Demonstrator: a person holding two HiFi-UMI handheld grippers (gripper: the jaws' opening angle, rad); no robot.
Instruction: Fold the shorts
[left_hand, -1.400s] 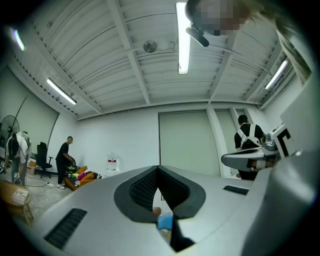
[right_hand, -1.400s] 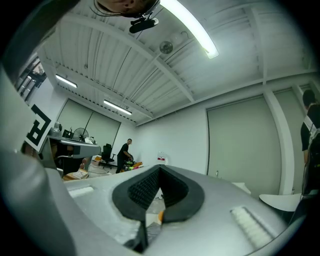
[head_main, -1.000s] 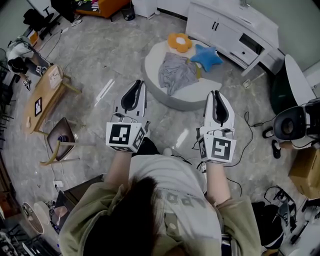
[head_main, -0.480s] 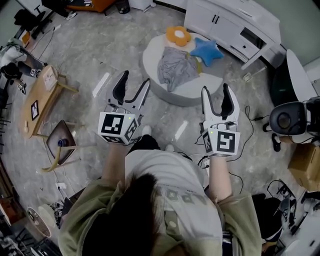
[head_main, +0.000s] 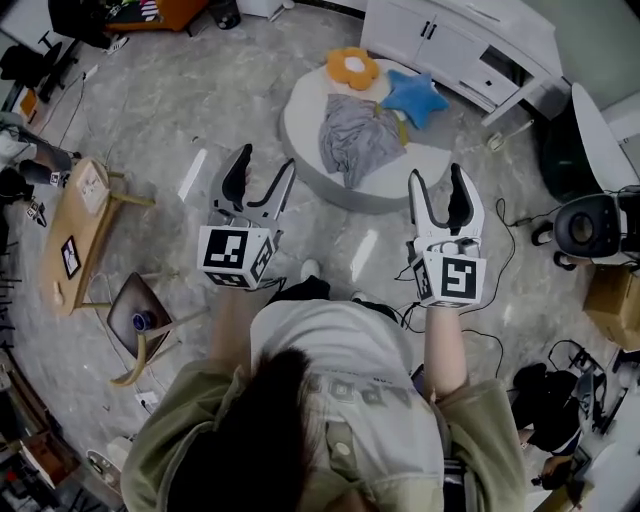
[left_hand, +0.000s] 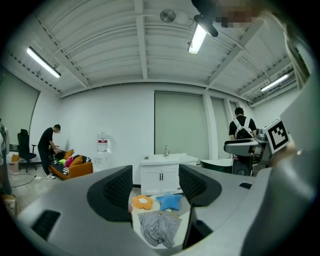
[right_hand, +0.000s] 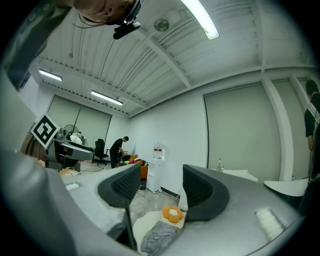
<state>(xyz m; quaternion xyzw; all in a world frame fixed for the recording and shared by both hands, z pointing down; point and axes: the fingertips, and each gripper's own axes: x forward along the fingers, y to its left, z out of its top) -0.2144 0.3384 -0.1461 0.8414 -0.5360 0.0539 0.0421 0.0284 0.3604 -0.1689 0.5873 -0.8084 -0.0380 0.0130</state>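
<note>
Grey shorts (head_main: 355, 143) lie crumpled on a low round white platform (head_main: 312, 150) on the floor ahead; they show too in the left gripper view (left_hand: 159, 228) and the right gripper view (right_hand: 158, 237). My left gripper (head_main: 259, 167) hovers in the air short of the platform's left side, its jaws having just opened, nothing between them. Out to the right, my right gripper (head_main: 438, 180) hangs short of the platform's right edge, its jaws likewise just opened and empty. Both point roughly level toward the shorts.
An orange flower cushion (head_main: 352, 68) and a blue star cushion (head_main: 415, 96) rest at the platform's back. A white cabinet (head_main: 460, 50) stands behind. A wooden stool (head_main: 78, 225) and small chair (head_main: 140, 325) sit at left, cables (head_main: 500, 255) and a robot base (head_main: 592, 225) at right.
Both grippers went from shut to open and moved forward toward the round platform with the shorts. The person has stepped closer to it.
</note>
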